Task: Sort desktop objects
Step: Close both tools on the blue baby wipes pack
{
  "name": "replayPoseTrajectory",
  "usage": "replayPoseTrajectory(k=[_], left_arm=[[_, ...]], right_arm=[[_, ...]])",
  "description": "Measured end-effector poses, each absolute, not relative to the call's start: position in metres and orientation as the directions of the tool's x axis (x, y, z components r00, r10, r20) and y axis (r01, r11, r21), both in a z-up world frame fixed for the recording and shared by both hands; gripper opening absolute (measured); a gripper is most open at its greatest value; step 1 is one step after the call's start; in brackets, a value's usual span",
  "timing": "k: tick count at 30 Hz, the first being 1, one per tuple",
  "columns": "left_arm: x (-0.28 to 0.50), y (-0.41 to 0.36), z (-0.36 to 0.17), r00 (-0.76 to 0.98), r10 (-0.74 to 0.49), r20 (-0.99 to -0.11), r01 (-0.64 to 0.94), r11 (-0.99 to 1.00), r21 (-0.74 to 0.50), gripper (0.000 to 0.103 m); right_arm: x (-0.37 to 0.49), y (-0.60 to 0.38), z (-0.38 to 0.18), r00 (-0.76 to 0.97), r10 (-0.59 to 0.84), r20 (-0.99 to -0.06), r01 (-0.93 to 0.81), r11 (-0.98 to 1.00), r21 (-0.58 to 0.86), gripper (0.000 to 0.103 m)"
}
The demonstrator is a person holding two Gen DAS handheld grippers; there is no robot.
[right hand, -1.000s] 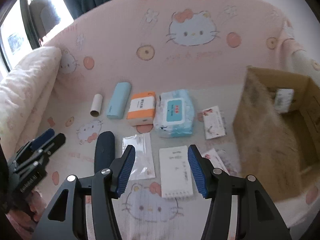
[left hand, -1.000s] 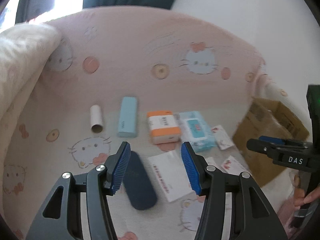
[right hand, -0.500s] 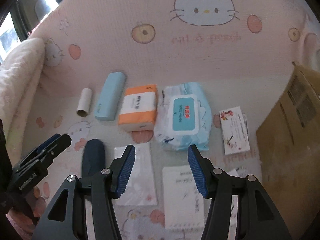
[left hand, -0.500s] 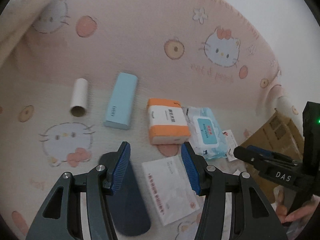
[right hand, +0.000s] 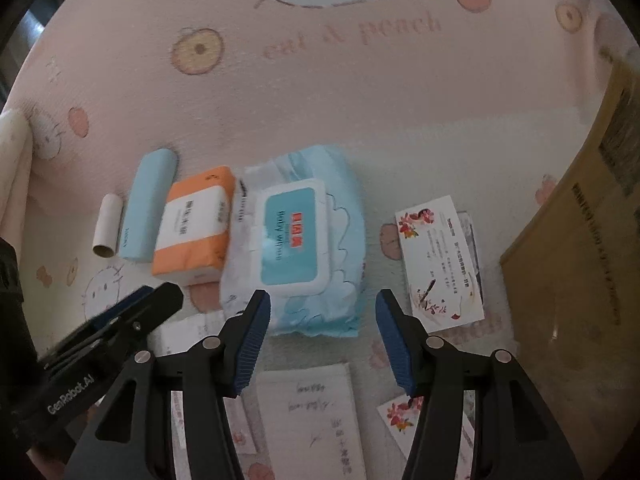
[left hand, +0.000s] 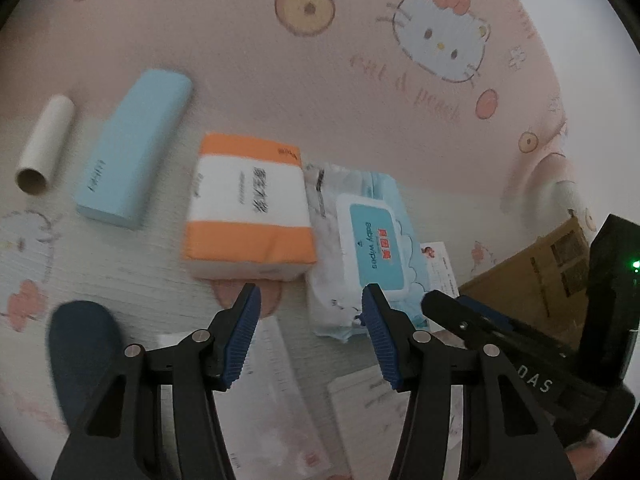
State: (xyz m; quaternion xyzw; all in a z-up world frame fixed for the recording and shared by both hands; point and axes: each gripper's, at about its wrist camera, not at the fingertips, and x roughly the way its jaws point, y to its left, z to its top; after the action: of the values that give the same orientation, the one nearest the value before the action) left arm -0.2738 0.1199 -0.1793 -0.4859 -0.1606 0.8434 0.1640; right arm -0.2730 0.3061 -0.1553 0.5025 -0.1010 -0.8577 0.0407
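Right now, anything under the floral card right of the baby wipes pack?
Yes. In the right wrist view the floral card lies on another printed sheet; only a strip along its right and top edges shows. Its remainder is covered, and anything beneath cannot be seen.

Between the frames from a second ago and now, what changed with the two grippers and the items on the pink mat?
Both grippers dropped closer to the mat: the left gripper now faces the orange tissue pack, the right gripper the baby wipes pack. Nothing was gripped or released; both stay open and empty. The cardboard tube, light blue case and cards lie as before.
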Motion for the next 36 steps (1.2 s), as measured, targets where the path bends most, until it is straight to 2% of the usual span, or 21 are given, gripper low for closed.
replayPoseTrajectory(k=[11, 17, 23, 30, 32, 36], left_arm=[[-0.287, 0.138, -0.214, -0.411, 0.478, -0.776, -0.041, -0.86, -0.508, 0.055], [-0.29, 0.141, -0.22, -0.435, 0.505, -0.746, -0.001, -0.828, -0.56, 0.043], [-0.292, 0.142, -0.222, -0.456, 0.508, -0.731, 0.011, -0.818, -0.575, 0.043], [-0.297, 0.141, -0.222, -0.464, 0.515, -0.721, 0.032, -0.803, -0.594, 0.044], [-0.297, 0.145, -0.22, -0.474, 0.504, -0.722, 0.023, -0.813, -0.582, 0.045], [-0.293, 0.153, -0.213, -0.497, 0.478, -0.724, -0.01, -0.838, -0.546, 0.042]], right_arm=[[-0.302, 0.332, -0.189, -0.463, -0.278, -0.842, -0.102, -0.926, 0.362, 0.052], [-0.314, 0.343, -0.196, -0.48, -0.35, -0.804, -0.117, -0.883, 0.455, 0.052], [-0.325, 0.348, -0.209, -0.495, -0.445, -0.746, -0.129, -0.812, 0.569, 0.055], [-0.329, 0.349, -0.215, -0.511, -0.475, -0.716, -0.156, -0.768, 0.621, 0.057], [-0.328, 0.344, -0.209, -0.526, -0.469, -0.709, -0.117, -0.786, 0.607, 0.049], [-0.329, 0.334, -0.197, -0.538, -0.429, -0.726, -0.057, -0.841, 0.539, 0.043]])
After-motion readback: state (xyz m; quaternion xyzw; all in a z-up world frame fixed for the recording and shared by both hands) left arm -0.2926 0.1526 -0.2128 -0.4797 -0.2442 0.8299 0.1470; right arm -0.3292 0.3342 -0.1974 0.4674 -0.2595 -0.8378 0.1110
